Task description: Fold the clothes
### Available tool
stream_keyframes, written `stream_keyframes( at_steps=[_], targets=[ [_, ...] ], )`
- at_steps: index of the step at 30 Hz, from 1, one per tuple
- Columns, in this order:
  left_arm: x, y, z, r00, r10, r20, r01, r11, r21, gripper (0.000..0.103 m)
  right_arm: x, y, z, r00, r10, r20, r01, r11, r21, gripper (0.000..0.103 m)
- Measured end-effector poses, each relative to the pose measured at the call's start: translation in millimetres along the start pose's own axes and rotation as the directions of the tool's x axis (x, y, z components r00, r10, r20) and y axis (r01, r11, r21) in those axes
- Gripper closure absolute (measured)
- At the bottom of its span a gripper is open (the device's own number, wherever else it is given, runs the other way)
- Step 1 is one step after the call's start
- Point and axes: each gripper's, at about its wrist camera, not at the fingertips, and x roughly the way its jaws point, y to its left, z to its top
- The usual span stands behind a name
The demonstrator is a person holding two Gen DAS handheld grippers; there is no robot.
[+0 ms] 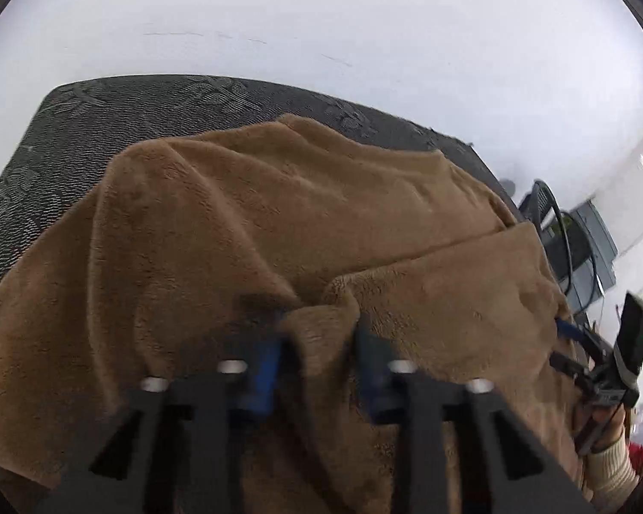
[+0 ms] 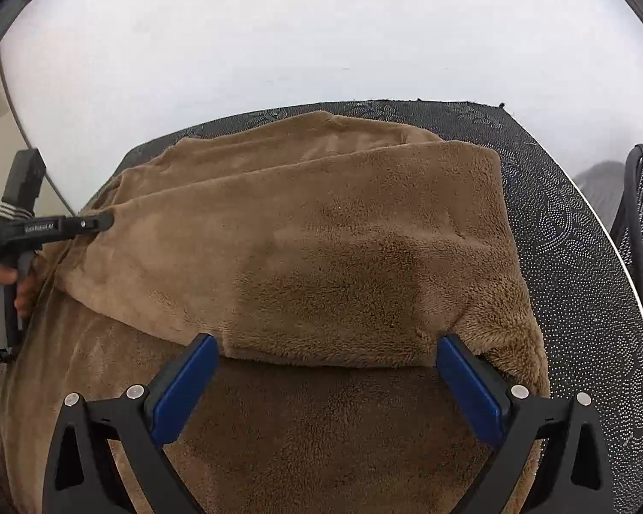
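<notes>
Soft, limp brown fleece garment (image 2: 321,257) sprawls mid-frame across the dark counter (image 2: 570,257); left tongs (image 1: 317,342) pinch a fold, right tongs (image 2: 326,381) gape wide at its lower-frame hem, likely the best grip.

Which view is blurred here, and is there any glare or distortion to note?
Left wrist view: motion-smeared, worst at the left gripper and the nearby brown garment. Right wrist view: sharp, pile of the garment and the open right gripper crisp. Both: fisheye bends the table edge; no glare.
</notes>
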Motion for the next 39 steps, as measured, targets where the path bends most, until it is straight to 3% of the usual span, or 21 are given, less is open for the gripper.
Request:
stream_keyframes(
  at_steps=[7, 10, 12, 14, 19, 20, 21, 22, 24, 25, 27, 29, 34, 39],
  targets=[
    [-41, -24, 20, 0.984, 0.006, 0.18, -0.007, 1.0, 0.003, 0.086, -29, -15, 22, 0.995, -0.007, 0.103, 0.003, 0.999, 0.037, 0.0],
    [-52, -28, 29, 0.968, 0.077, 0.239, -0.083, 0.996, 0.015, 0.086, -47, -28, 51, 0.983, -0.06, 0.171, 0.051, 0.997, 0.058, 0.0],
    [-44, -21, 31, 0.977, 0.083, 0.198, -0.084, 0.996, -0.004, 0.086, -49, -35, 71, 0.979, -0.057, 0.194, 0.039, 0.995, 0.096, 0.0],
    [-31, -13, 29, 0.983, 0.101, 0.153, -0.097, 0.995, -0.033, 0.086, -37, -35, 91, 0.983, 0.032, 0.178, -0.054, 0.991, 0.123, 0.0],
    [0, 12, 19, 0.989, 0.136, 0.063, -0.128, 0.985, -0.113, 0.08, 32, -30, 110, 0.979, 0.205, 0.02, -0.206, 0.968, 0.14, 0.0],
    [4, 16, 17, 0.989, 0.142, 0.048, -0.135, 0.983, -0.123, 0.078, 45, -33, 109, 0.987, 0.158, -0.015, -0.154, 0.976, 0.152, 0.0],
    [7, 20, 14, 0.988, 0.148, 0.033, -0.143, 0.981, -0.129, 0.068, 57, -38, 107, 0.996, 0.075, -0.05, -0.066, 0.985, 0.156, 0.0],
    [9, 21, 12, 0.989, 0.145, 0.029, -0.14, 0.982, -0.128, 0.064, 66, -43, 104, 0.997, -0.01, -0.078, 0.021, 0.988, 0.153, 0.0],
    [10, 23, 9, 0.991, 0.128, 0.032, -0.123, 0.985, -0.119, 0.057, 78, -57, 97, 0.981, -0.168, -0.097, 0.179, 0.977, 0.119, 0.0],
    [9, 23, 8, 0.992, 0.121, 0.032, -0.117, 0.986, -0.119, 0.055, 80, -64, 93, 0.974, -0.205, -0.095, 0.215, 0.97, 0.116, 0.0],
    [8, 22, 7, 0.993, 0.111, 0.029, -0.107, 0.987, -0.124, 0.046, 73, -73, 88, 0.982, -0.176, -0.069, 0.185, 0.971, 0.151, 0.0],
    [5, 21, 6, 0.994, 0.109, 0.028, -0.104, 0.986, -0.131, 0.039, 65, -72, 86, 0.975, -0.214, -0.063, 0.22, 0.969, 0.114, 0.0],
    [-20, 11, -2, 0.99, 0.121, 0.071, -0.112, 0.986, -0.125, 0.024, 9, -64, 82, 0.944, -0.323, 0.075, 0.323, 0.946, 0.004, 0.0],
    [-36, -6, -11, 0.991, 0.098, 0.091, -0.091, 0.993, -0.079, 0.023, -39, -69, 59, 0.967, -0.237, 0.092, 0.239, 0.971, -0.015, 0.0]
  ],
)
